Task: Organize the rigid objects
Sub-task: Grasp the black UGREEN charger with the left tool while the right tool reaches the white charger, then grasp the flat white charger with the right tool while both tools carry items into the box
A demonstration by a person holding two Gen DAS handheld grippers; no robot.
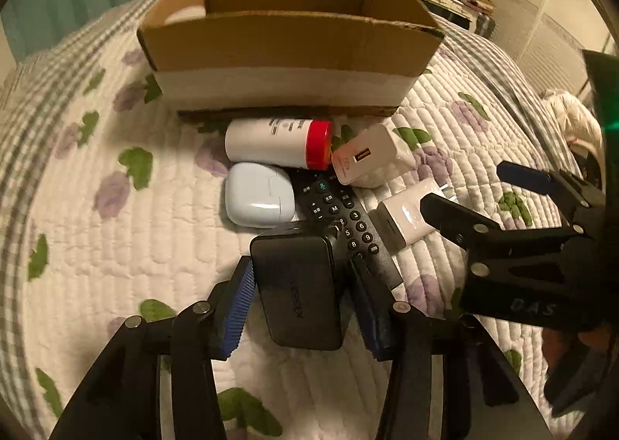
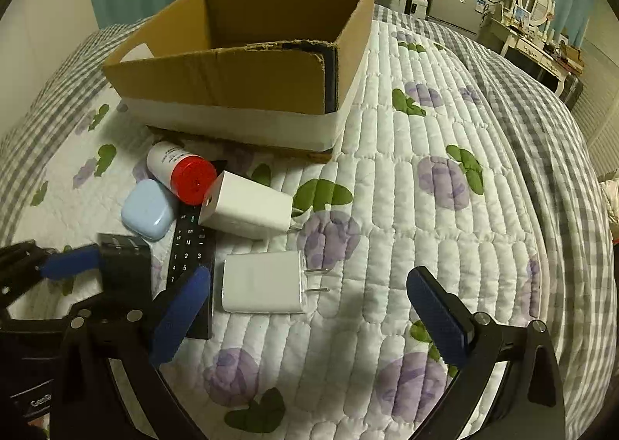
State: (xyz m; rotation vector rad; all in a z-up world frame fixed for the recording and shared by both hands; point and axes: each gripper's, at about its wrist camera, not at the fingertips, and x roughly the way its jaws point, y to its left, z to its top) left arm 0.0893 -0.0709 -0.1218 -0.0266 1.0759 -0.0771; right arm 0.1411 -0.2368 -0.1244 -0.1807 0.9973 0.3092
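A black power bank (image 1: pixel 301 293), low centre of the left wrist frame, is pinched between the blue pads of the left gripper (image 1: pixel 303 304), long axis running up the frame toward the cardboard box (image 1: pixel 286 49); its printed logo is too blurred to read; it overlaps a black remote control (image 1: pixel 340 219) with numbered keys; the right gripper (image 2: pixel 309 320) is spread above a white plug charger (image 2: pixel 263 281) on the floral quilt (image 2: pixel 445 231), open bedding at right.
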